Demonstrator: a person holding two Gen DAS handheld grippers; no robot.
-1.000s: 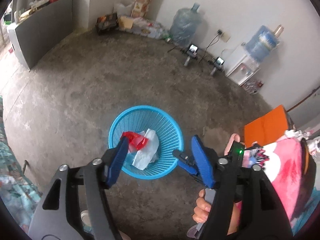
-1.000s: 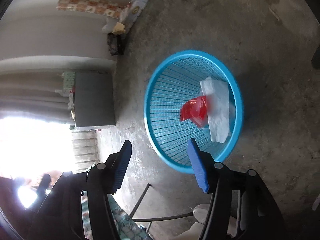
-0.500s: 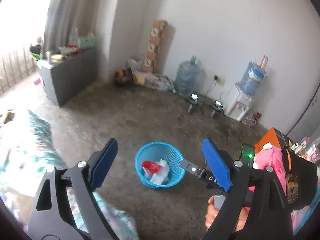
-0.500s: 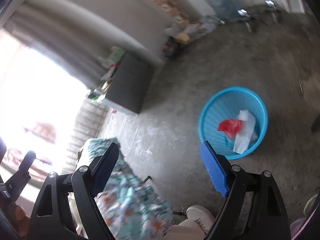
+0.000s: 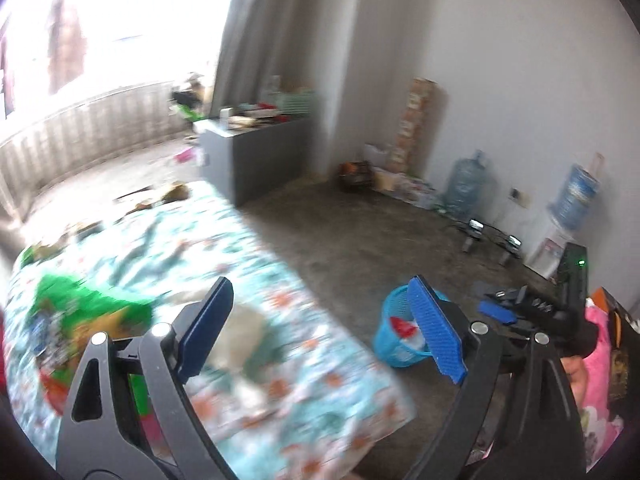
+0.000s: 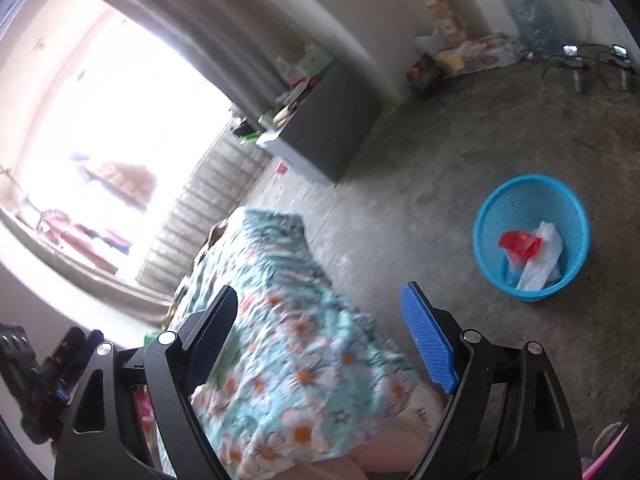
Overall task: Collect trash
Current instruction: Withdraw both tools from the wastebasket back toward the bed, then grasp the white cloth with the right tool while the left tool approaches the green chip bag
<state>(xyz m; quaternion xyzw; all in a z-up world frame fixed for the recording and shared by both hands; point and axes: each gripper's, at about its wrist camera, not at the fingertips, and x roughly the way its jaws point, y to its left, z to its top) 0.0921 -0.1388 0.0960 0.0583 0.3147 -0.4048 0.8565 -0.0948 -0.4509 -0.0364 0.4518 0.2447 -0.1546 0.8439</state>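
Observation:
A blue mesh basket (image 6: pixel 560 216) stands on the concrete floor and holds a red wrapper (image 6: pixel 518 242) and a white plastic bag (image 6: pixel 542 258). It also shows in the left wrist view (image 5: pixel 394 344), partly behind a finger. My left gripper (image 5: pixel 324 328) is open and empty above a table with a floral cloth (image 5: pixel 248 288). Green packaging (image 5: pixel 80 304) and other blurred litter lie on that cloth at the left. My right gripper (image 6: pixel 324 336) is open and empty over the cloth's edge (image 6: pixel 304 344), with the basket off to its right.
A grey cabinet (image 5: pixel 260 160) stands by the curtain. Water jugs (image 5: pixel 466 190) and boxes line the far wall, with two small cameras on stands (image 5: pixel 474 232) on the floor. A bright window with a railing (image 6: pixel 104 132) is behind the table.
Both grippers have lifted away from the basket and swung left toward the cloth-covered table. The basket now sits farther off and to the right. Both stay open and empty.

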